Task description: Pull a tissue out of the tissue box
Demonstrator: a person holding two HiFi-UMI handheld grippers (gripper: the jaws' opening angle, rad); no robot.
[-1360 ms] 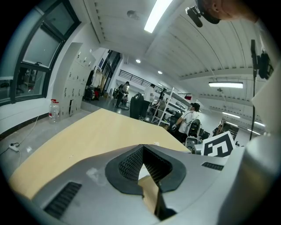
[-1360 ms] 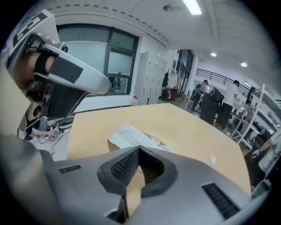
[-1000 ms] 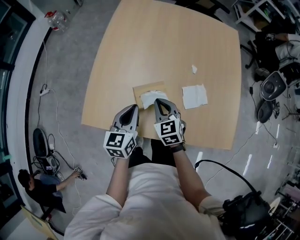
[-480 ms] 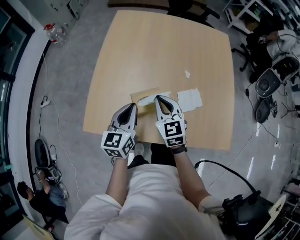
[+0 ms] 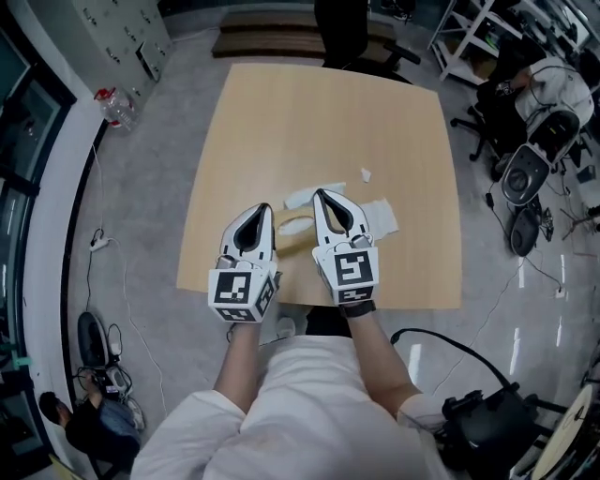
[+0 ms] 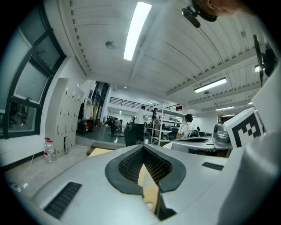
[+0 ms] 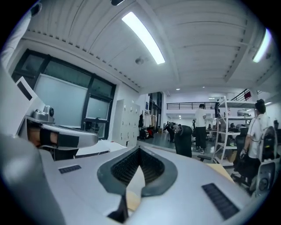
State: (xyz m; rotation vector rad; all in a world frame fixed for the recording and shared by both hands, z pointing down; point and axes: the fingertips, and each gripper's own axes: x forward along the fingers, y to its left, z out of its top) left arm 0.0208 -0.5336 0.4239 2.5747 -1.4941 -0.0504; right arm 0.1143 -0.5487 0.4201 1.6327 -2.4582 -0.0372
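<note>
A pale wooden table (image 5: 281,122) lies under the left claw (image 5: 265,207) and the right claw (image 5: 322,193). Beyond their tips stands a black chair (image 5: 342,28). Far left of the left claw, a plastic bottle (image 5: 112,106) sits on the grey floor (image 5: 141,234). Far right of the right claw is an office chair (image 5: 525,173).

Bright, even; ceiling strip lights (image 6: 137,30); fisheye vignette; glare on floor (image 5: 497,328).

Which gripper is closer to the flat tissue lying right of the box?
Right. In the head view the right gripper hangs just left of the flat tissue; the left gripper sits beyond the tissue box, farther left.
</note>
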